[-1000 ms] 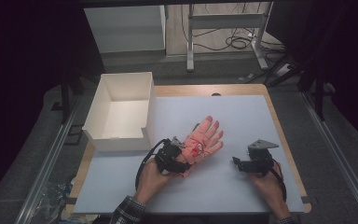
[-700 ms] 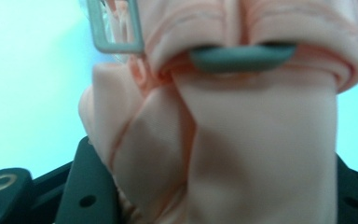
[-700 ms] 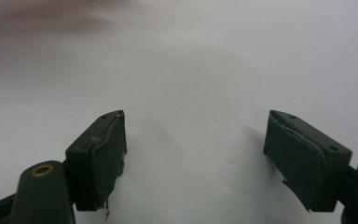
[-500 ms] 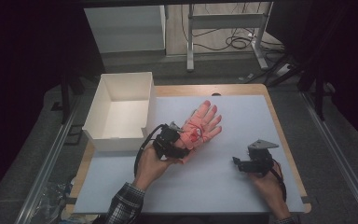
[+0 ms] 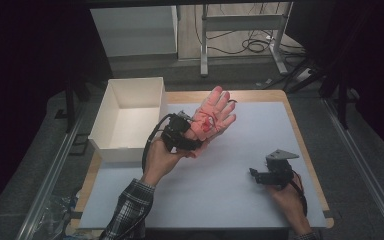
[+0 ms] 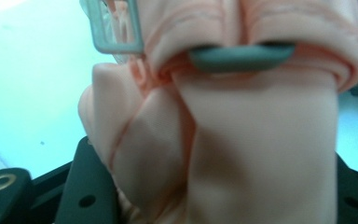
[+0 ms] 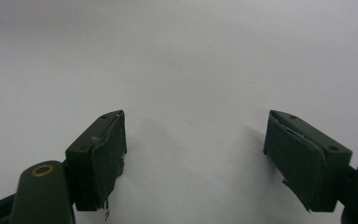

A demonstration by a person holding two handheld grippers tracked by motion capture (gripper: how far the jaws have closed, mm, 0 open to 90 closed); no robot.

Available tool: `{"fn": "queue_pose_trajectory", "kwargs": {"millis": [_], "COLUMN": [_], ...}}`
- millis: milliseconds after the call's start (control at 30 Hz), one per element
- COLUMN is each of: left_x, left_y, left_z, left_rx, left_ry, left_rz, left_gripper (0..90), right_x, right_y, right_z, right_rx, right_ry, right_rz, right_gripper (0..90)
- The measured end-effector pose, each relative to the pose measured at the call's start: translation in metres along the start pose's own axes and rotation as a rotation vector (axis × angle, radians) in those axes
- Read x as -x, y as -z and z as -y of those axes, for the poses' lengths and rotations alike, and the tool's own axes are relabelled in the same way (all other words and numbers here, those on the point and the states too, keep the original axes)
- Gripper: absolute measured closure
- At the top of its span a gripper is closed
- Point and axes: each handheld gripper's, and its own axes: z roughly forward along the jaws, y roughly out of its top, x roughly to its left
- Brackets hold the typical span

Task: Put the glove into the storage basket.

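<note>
- My left tongs (image 5: 187,135) were clamped on the wrist end of a peach-pink glove (image 5: 213,114), its fingers fanning up and away from me.
- The glove hung clear of the worktop (image 5: 240,200), above its far left part and just beside the near right corner of the white box (image 5: 122,117).
- In the left gripper view, the glove's (image 6: 256,140) bunched fabric sat right in front of the camera, with a grey buckle (image 6: 114,28) and a grey strap end (image 6: 240,56) on it.
- Red markings showed on the glove's palm in the high view; I could not tell what they were.
- My right tongs (image 5: 254,174) rested low at the near right of the worktop, well apart from the glove.
- In the right gripper view, my right tongs (image 7: 196,154) stood wide, with nothing between them but the pale worktop (image 7: 191,56).
- The white box stood open-topped at the far left edge of the worktop, and its inside looked bare.
</note>
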Motion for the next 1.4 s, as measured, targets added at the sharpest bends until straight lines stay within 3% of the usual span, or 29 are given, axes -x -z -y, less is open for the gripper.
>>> {"fn": "queue_pose_trajectory", "kwargs": {"millis": [400, 667, 933, 1400], "left_x": [-0.025, -0.046, -0.076, -0.113], "left_y": [0.021, 0.041, 0.069, 0.087], "left_z": [-0.030, -0.035, -0.029, -0.003], "left_rx": [0.037, 0.075, 0.110, 0.125], "left_ry": [0.036, 0.090, 0.159, 0.277], "left_rz": [-0.067, -0.133, -0.211, -0.311], "left_gripper": [48.2, 48.0, 48.0, 47.8], "right_x": [0.000, 0.000, 0.000, 0.000], "right_y": [0.000, 0.000, 0.000, 0.000], "right_z": [0.000, 0.000, 0.000, 0.000], "right_rx": [0.002, 0.003, 0.004, 0.003], "right_ry": [-0.001, 0.000, 0.001, 0.000], "right_rz": [0.000, 0.000, 0.000, 0.000], "right_gripper": [21.3, 21.3, 21.3, 21.3]}}
